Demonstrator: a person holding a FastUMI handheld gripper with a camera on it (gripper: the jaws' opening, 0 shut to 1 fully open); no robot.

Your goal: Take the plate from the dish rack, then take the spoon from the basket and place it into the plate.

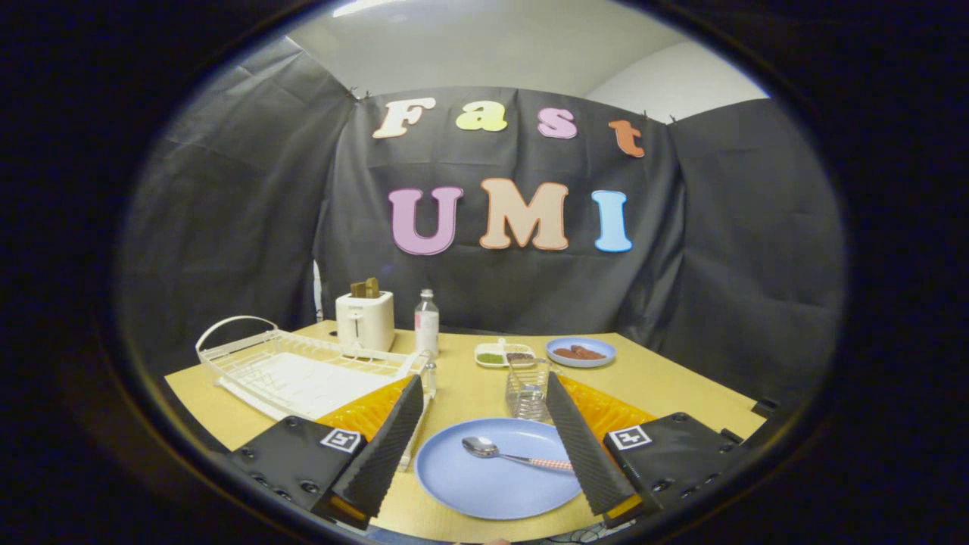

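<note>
I read the task as essentially done: the round blue plastic plate [496, 469] lies flat on the tan wooden table [681, 386], and the metal spoon with a pink patterned handle [515, 454] rests inside it, bowl to the left, handle running right. My hand-held gripper [484, 420] has its ridged black fingers [386, 446] spread wide and holds nothing; they flank the plate, and the right finger hides the handle's end. The gripper sits low and level, aimed across the table. Just beyond the fingers stands the small wire basket [528, 390], and the white wire dish rack [295, 371] sits far left, placed so each pick is a short reach.
</note>
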